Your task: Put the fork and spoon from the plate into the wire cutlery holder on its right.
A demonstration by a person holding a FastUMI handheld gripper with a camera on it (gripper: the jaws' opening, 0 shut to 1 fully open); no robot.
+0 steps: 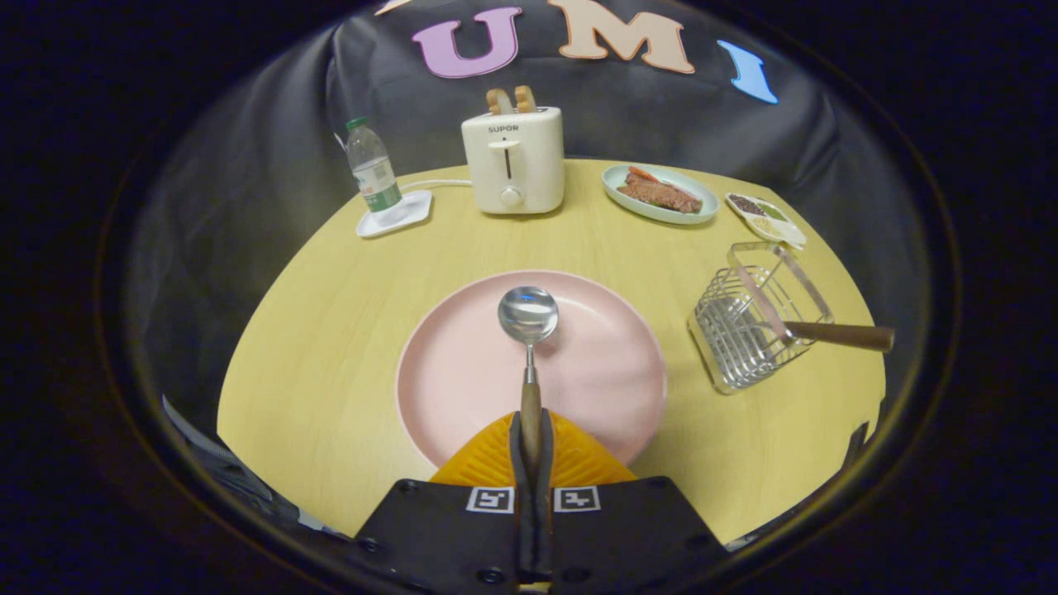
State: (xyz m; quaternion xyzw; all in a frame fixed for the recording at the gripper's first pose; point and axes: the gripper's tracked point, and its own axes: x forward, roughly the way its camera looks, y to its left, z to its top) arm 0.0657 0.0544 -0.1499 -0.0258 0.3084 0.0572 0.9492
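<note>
So the claw (530, 438) is clamped tight on the wooden handle of the shiny steel spoon (528, 318), both fingers (488, 459) pressing it from either side. The spoon points straight out at 12 o'clock from the claw, bowl facing up, over the middle of the round pale pink plate (463, 364). Can't really tell if the bowl is touching the plate or floating just above it.

The silver wire cutlery holder (744, 330) sits at about 3 o'clock from the plate, a bit apart from it on the light wooden bench (331, 330). There's already a wooden-handled utensil (839, 335) in it, handle poking out over the rim toward 3 o'clock; the business end is buried in the wires so I can't say for sure it's the fork.

Further back at 12 o'clock there's a cream two-slot toaster (512, 161) with bread sticking out. At 11 o'clock, a clear plastic water bottle with a green cap (372, 169) stands on a small white square tray (397, 216). At 1 o'clock, an oval pale green dish with meat (659, 194), and just beside it a little white dish of seasonings (764, 216)
</note>
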